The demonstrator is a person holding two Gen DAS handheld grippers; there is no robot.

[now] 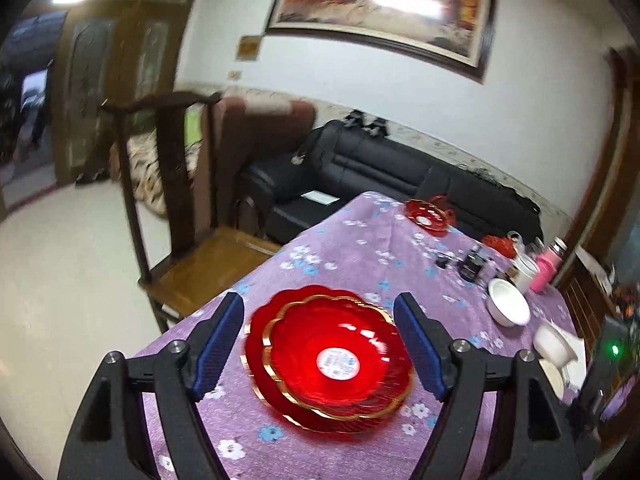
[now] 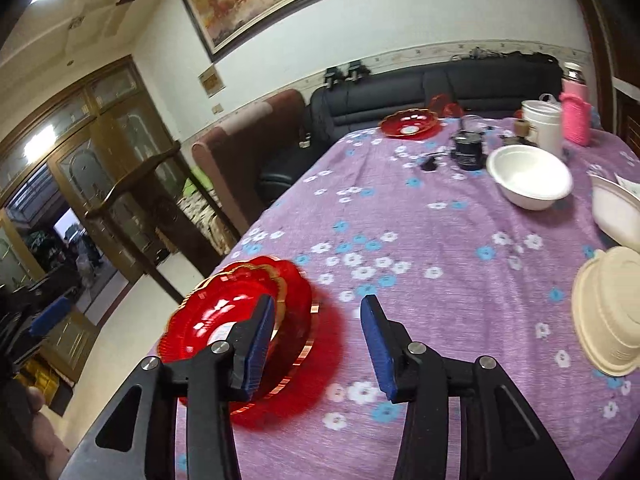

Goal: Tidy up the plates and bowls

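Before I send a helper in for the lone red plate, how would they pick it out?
Start at the purple flowered tablecloth and go to its far end by the black sofa. The lone red plate sits there, single and gold-rimmed, unlike the stacked red plates at the near corner.

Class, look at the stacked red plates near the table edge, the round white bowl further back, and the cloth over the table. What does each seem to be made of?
Red plates: probably translucent plastic, possibly glass; glossy highlights, gold-trimmed scalloped rims, a sticker in the middle.
White bowl: looks like matte disposable foam or paper pulp; dull, thin rim, though ceramic cannot be ruled out.
Tablecloth: soft fleecy fabric, purple with printed flowers; fuzzy, no shine.
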